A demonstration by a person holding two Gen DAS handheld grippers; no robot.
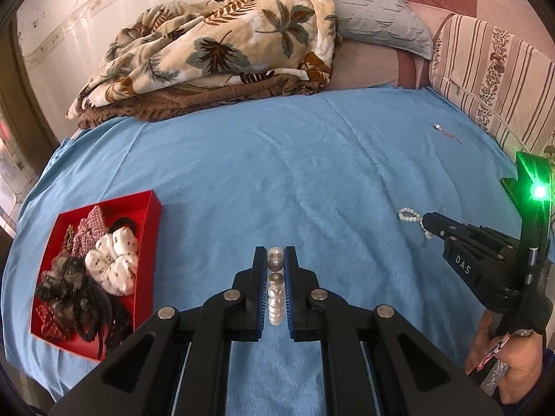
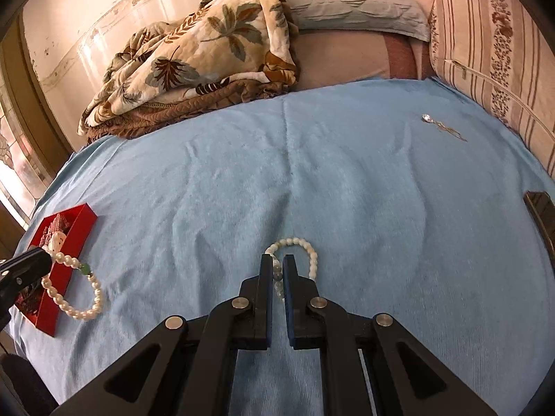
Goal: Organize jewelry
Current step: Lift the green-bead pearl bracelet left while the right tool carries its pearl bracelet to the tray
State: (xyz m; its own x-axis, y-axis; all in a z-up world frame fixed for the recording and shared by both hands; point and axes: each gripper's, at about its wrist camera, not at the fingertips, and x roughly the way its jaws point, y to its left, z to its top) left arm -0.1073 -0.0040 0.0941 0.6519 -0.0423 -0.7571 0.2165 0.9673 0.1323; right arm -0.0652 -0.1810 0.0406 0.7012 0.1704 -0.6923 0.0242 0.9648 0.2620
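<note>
Left gripper (image 1: 276, 260) is clamped on a pearl bracelet (image 2: 74, 291), dangling it near the red box (image 1: 152, 208), probably to drop it in. Right gripper (image 2: 276, 265) pinches a second bracelet (image 2: 298, 242) on the blue blanket (image 2: 347, 190); a necklace (image 2: 442, 126) waits farther back.

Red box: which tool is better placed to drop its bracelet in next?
Left. The left tool, shut on a pearl bracelet, is beside the red box; the right tool is far off.

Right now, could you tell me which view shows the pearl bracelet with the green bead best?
The right wrist view: the pearl bracelet hangs as a full loop from the left gripper. The left wrist view shows only pearls edge-on.
</note>
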